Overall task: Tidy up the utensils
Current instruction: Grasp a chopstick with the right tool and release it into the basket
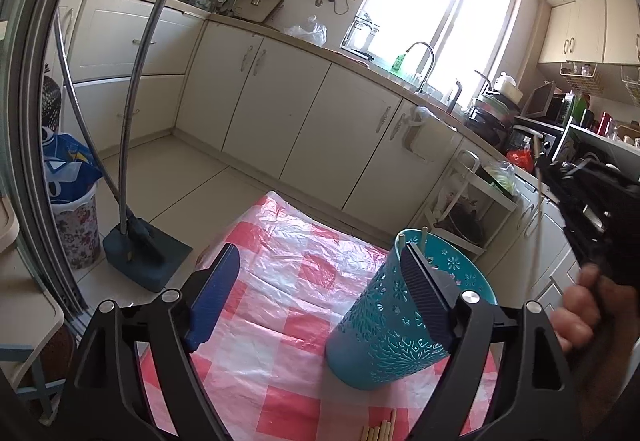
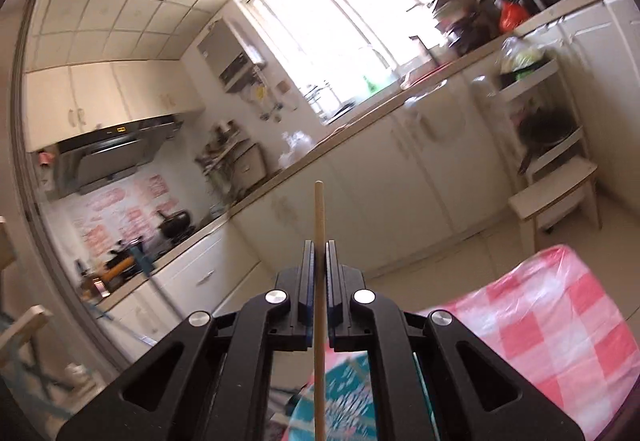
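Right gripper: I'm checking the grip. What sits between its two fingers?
A single wooden chopstick, clamped upright between the shut right gripper fingers, shown in the right wrist view.

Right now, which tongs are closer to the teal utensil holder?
The left. The left tongs stand open right beside the teal utensil holder, one finger in front of its rim. The right tongs are shut on a chopstick, raised above the holder.

Wooden chopstick [image 2: 319,225]; glossy crinkled plastic tablecloth [image 1: 288,253].
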A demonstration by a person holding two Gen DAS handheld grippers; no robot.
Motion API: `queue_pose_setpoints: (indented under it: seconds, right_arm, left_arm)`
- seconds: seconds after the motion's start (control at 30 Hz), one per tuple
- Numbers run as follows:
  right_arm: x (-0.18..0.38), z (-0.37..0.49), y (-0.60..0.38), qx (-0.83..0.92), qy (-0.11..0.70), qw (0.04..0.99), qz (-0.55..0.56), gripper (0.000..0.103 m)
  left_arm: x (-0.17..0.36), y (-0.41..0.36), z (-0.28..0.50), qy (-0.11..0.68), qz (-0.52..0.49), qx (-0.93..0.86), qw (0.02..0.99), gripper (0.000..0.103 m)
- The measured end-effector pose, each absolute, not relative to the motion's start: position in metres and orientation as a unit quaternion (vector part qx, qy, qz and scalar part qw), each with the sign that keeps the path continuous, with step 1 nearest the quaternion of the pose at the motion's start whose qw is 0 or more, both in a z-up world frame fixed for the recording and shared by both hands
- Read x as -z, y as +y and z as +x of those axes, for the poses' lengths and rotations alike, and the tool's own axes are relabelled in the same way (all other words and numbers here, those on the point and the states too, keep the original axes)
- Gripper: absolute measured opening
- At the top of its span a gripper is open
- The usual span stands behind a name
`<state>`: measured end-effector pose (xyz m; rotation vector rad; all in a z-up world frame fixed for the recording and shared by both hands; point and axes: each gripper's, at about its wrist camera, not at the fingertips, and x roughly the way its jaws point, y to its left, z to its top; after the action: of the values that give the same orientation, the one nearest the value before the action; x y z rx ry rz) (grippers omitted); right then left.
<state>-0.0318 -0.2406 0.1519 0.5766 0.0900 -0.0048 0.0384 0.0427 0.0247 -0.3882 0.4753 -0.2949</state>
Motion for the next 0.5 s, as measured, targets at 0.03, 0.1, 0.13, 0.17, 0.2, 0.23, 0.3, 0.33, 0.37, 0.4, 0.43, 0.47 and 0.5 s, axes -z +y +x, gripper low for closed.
queue_pose_setpoints:
  seconds: [0.03,0.1,0.13,0.17,0.2,0.23,0.3,0.33,0.37,0.4,0.43,0.47,0.5]
  right_arm:
    - [-0.148,-0.025,-0.237,0.021,0.041,0.962,0.27,0.006]
    - [-0.138,-0.017,-0.23,0.037,0.053,0.967,0.245,0.006]
    - [-0.129,-0.011,-0.227,0.037,0.07,0.969,0.233,0.006]
    - [-0.122,-0.009,-0.224,0.036,0.083,0.971,0.223,0.006]
    - [-0.118,-0.006,-0.223,0.036,0.091,0.971,0.217,0.006]
    - [-0.113,-0.009,-0.222,0.036,0.101,0.972,0.21,0.007]
    - [-0.108,-0.023,-0.224,0.033,0.113,0.971,0.208,0.01]
    - [-0.11,-0.031,-0.224,0.032,0.115,0.971,0.206,0.01]
    - [-0.112,-0.041,-0.225,0.028,0.117,0.971,0.204,0.01]
    - [-0.115,-0.052,-0.224,0.023,0.116,0.972,0.205,0.01]
    - [-0.12,-0.066,-0.222,0.02,0.114,0.972,0.204,0.01]
    - [-0.124,-0.083,-0.221,0.019,0.113,0.974,0.197,0.011]
    - [-0.124,-0.093,-0.219,0.019,0.114,0.975,0.191,0.016]
  left_arm:
    - [-0.025,0.044,0.039,0.234,-0.193,0.144,0.942,0.079]
    - [-0.025,0.044,0.04,0.235,-0.195,0.144,0.941,0.079]
    - [-0.026,0.044,0.039,0.235,-0.196,0.144,0.941,0.079]
    - [-0.026,0.044,0.039,0.235,-0.197,0.145,0.941,0.079]
    - [-0.027,0.044,0.039,0.235,-0.198,0.146,0.94,0.079]
    - [-0.027,0.044,0.038,0.234,-0.198,0.146,0.941,0.08]
    - [-0.027,0.045,0.037,0.234,-0.198,0.146,0.941,0.08]
    - [-0.026,0.045,0.037,0.235,-0.198,0.146,0.94,0.08]
    - [-0.025,0.046,0.037,0.236,-0.199,0.145,0.94,0.081]
    - [-0.025,0.047,0.037,0.236,-0.2,0.144,0.94,0.081]
    - [-0.024,0.048,0.036,0.236,-0.2,0.142,0.94,0.081]
    - [-0.024,0.049,0.036,0.236,-0.201,0.141,0.94,0.081]
    - [-0.024,0.05,0.035,0.236,-0.2,0.139,0.941,0.081]
